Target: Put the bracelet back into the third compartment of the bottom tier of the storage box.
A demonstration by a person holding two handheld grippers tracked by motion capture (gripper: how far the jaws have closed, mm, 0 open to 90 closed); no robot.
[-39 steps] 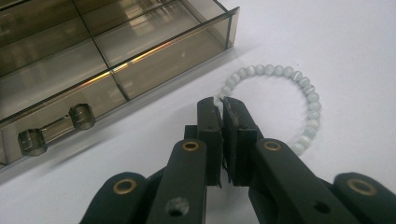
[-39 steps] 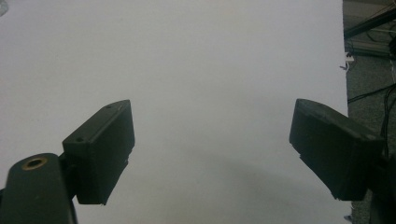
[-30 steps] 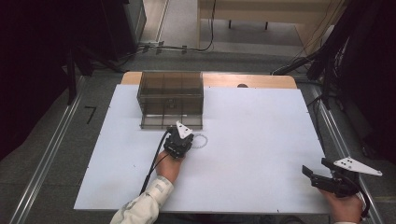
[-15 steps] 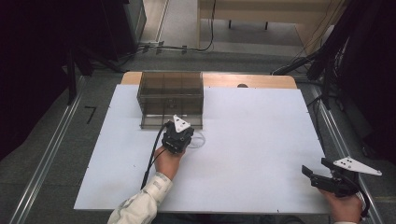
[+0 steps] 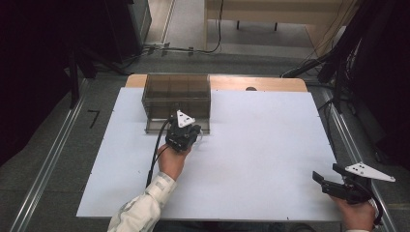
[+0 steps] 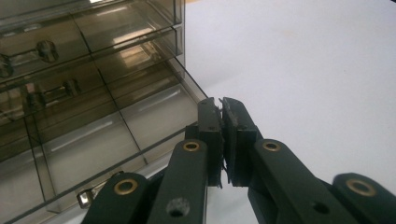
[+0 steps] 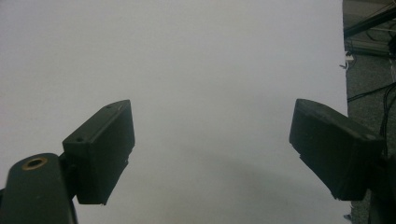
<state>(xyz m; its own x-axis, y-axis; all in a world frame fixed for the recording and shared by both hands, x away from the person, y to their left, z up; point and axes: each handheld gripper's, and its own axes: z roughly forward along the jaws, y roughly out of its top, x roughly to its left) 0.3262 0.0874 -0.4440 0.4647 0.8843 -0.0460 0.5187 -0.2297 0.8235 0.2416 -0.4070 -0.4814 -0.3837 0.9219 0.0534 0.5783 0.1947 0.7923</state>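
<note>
White sheeting covers the bench (image 5: 270,145), with a strip of bare wood along its far edge and dark floor and cables beyond. A smoky, see-through drawer cabinet (image 5: 177,99) stands near the far edge, left of the middle; its bottom drawer is pulled out toward the person. In the left gripper view the cabinet (image 6: 84,93) shows stacked drawers with small knob handles and divided compartments.

Just in front of the cabinet's open drawer, the left tongs (image 5: 192,137) point toward its right front corner, held by a hand (image 5: 171,162) in a pale sleeve. In the left gripper view the left tongs (image 6: 221,109) have their pads pressed flat together, with nothing visible between them, right beside the drawer's clear front wall; whether they touch it cannot be told.

Well apart, at the near right corner of the bench, the right tongs (image 5: 319,178) point left over bare white sheet. In the right gripper view the right tongs (image 7: 212,140) stand wide apart and hold nothing.
</note>
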